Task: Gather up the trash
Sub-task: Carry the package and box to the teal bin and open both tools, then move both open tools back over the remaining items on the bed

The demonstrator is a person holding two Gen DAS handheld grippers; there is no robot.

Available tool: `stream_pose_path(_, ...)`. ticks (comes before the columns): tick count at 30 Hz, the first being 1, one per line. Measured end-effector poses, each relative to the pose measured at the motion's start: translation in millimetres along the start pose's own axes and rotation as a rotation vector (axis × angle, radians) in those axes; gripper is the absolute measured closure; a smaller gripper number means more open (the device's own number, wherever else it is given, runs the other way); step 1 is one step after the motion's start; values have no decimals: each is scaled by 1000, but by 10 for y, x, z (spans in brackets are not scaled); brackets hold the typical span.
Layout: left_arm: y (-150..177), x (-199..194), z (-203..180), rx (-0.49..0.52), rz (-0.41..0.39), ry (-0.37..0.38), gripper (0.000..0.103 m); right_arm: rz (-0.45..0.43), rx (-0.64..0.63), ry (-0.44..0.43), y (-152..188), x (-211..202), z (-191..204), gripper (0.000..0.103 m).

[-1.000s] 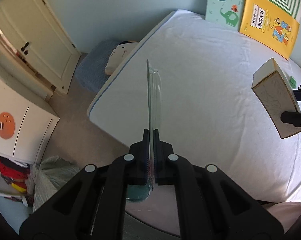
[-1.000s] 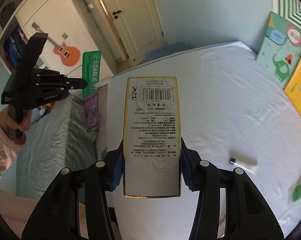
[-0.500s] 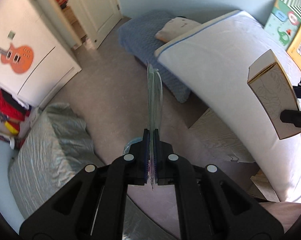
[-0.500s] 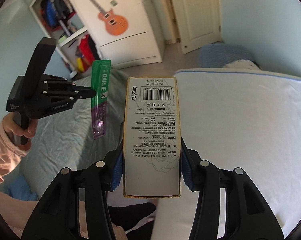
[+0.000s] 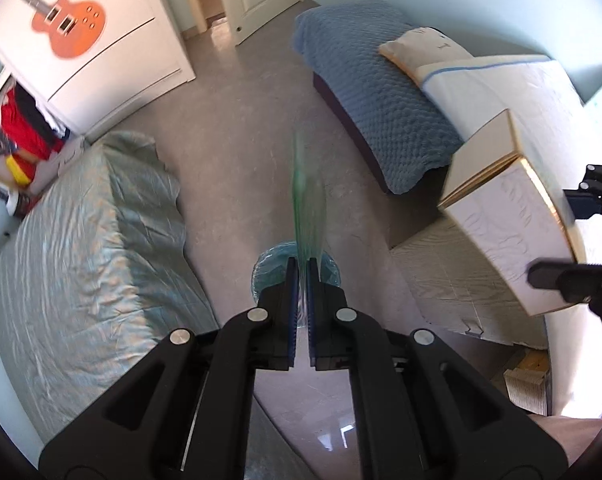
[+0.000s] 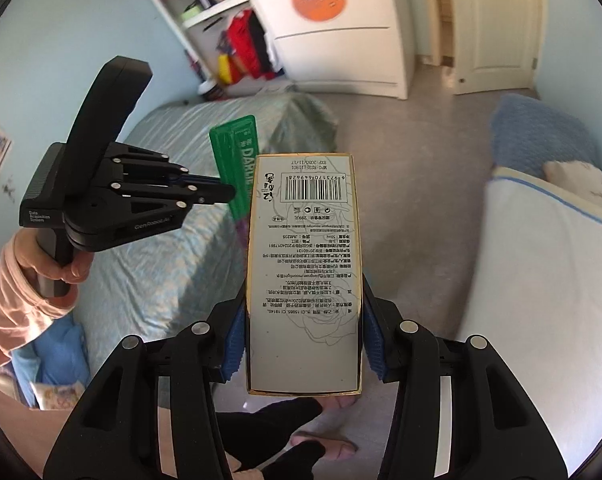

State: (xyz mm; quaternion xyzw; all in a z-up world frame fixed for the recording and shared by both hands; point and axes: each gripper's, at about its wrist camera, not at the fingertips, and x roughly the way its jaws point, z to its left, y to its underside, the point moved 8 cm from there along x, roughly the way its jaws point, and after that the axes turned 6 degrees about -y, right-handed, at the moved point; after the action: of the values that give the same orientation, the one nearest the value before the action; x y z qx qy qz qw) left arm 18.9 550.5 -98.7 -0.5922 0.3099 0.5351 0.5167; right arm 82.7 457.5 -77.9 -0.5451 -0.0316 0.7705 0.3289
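Both pieces of trash were picked up but not yet binned: the left gripper (image 5: 301, 276) pinched a green wrapper (image 5: 307, 204) above the bin (image 5: 329, 270), while the right gripper (image 6: 304, 336) clamped a carton (image 6: 304, 276).

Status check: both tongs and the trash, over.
Left tongs shut on green toothpaste package. Right tongs shut on white carton. Blue-lined bin directly below, path open.

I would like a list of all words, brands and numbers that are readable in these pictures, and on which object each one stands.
"DARLIE", white letters on the green toothpaste package held in the left gripper.
"6 973170 649628", under the barcode on the white box held in the right gripper.
"Data Acquisition System", on the left gripper's body.
The box's remaining small print, mostly Chinese and upside down, is too small to read reliably.
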Motion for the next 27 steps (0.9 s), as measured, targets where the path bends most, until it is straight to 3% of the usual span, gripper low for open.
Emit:
stream_pose_path(3, 25, 105, 137, -23, 7, 2, 100, 26, -11, -30, -107, 176, 31, 54)
stream_pose_path(5, 42, 177, 188, -32, 22, 4, 100, 36, -12, -53, -233, 358, 35, 47)
stream_pose_path(6, 58, 223, 225, -34, 35, 2, 97, 52, -1, -75, -265, 442, 37, 19)
stream_pose_path(7, 91, 272, 259, -42, 52, -3, 87, 80, 15, -85, -285, 536, 21, 6)
stream_pose_path(8, 119, 304, 294, -52, 62, -9, 65, 94, 14, -89, -307, 599, 20, 6)
stream_pose_path(10, 196, 353, 386, -75, 66, -26, 47, 112, -3, -68, -335, 687, 4, 6)
stream_pose_path(20, 516, 506, 503, -82, 143, -68, 46, 87, 71, -49, -158, 560, -136, 6)
stream_pose_path(23, 487, 444, 401, -53, 129, -81, 38, 64, 94, -31, -91, 402, -193, 6)
stream_pose_path(27, 385, 301, 175, 7, 84, -82, 38, 14, 131, 0, 21, 158, -286, 6)
